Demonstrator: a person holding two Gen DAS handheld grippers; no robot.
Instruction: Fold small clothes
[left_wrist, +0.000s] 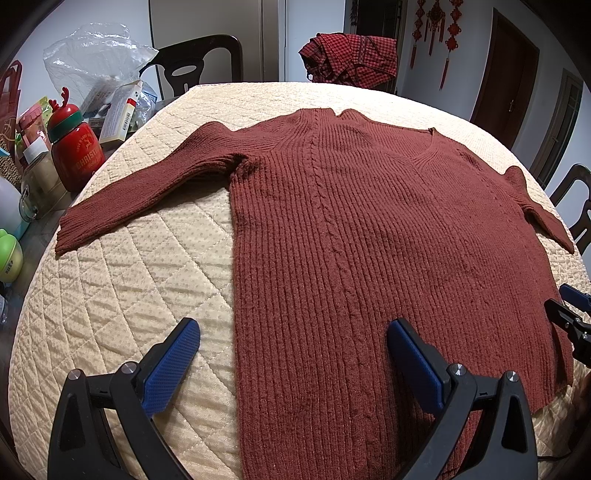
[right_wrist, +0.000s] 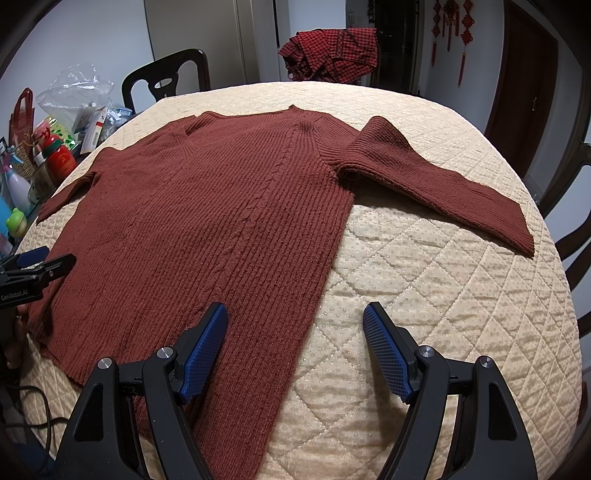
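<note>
The left gripper holds its blue ribbed fingers wide apart, straddling the left side edge of the rust-red ribbed knit sweater. The right gripper is likewise spread, its left finger above the knit and its right finger above the cream quilted table cover. The sweater lies flat ahead of both, sleeves outstretched. Beyond it sits a red checked garment.
</note>
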